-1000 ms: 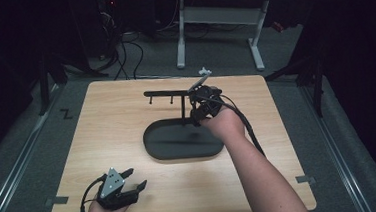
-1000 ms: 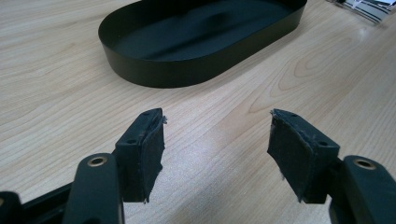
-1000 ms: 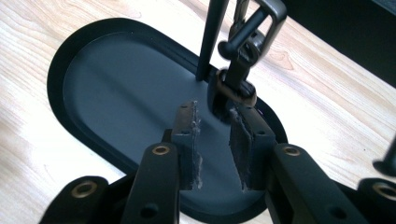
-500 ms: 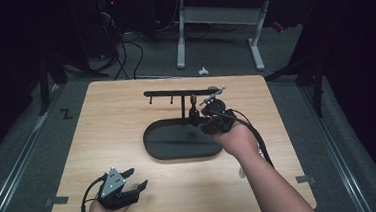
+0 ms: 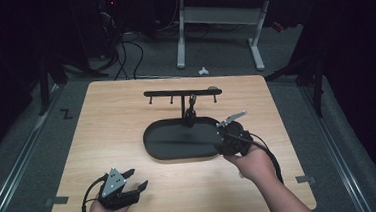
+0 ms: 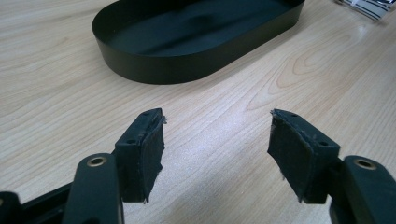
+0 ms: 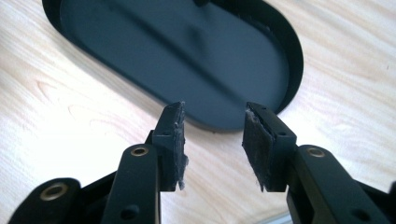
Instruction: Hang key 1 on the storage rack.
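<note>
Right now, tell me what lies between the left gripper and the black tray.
Nothing: bare wooden table runs from the open left gripper to the black tray wall, as the left gripper view shows.

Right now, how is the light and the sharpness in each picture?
High view: the room around is dark, only the table is lit, and the picture is soft. Left gripper view: the left claw is sharp, and a pale glare lies on the wood between its jaws. Right gripper view: the wood is overexposed, and the black tray carries soft shadows.
</note>
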Demonstrator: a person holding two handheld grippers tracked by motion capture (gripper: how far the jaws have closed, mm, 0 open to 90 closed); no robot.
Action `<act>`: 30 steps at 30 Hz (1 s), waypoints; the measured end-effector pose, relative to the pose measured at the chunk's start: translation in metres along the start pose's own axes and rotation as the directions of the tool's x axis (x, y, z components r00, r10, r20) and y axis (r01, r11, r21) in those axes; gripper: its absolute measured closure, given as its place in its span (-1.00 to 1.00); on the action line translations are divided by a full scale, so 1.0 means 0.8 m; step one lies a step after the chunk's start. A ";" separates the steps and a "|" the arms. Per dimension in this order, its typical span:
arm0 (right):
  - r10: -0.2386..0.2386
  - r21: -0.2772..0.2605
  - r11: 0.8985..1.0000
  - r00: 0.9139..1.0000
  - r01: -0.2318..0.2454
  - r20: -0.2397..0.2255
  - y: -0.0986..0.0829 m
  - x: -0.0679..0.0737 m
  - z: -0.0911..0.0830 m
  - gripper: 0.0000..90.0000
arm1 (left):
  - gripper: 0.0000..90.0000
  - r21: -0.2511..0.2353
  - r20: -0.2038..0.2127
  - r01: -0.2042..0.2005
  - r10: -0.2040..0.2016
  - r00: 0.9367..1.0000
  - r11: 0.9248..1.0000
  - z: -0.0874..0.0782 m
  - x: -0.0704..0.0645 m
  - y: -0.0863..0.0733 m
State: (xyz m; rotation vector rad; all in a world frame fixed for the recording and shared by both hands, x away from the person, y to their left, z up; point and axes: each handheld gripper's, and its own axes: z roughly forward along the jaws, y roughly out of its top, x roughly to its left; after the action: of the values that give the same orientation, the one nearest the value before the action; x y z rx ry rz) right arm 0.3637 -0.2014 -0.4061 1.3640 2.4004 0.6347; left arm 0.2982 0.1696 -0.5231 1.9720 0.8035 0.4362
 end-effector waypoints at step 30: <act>0.239 0.054 0.967 0.962 -0.248 0.130 -0.108 -0.127 0.026 0.51 | -0.20 0.026 0.007 -0.016 0.016 1.000 1.000 0.004 -0.003 -0.002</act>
State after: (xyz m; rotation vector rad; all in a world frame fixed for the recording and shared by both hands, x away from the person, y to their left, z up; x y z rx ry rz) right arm 0.3613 -0.3232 -0.4640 1.6937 2.1961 0.5133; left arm 0.2978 0.1663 -0.5261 2.0042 0.7928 0.4304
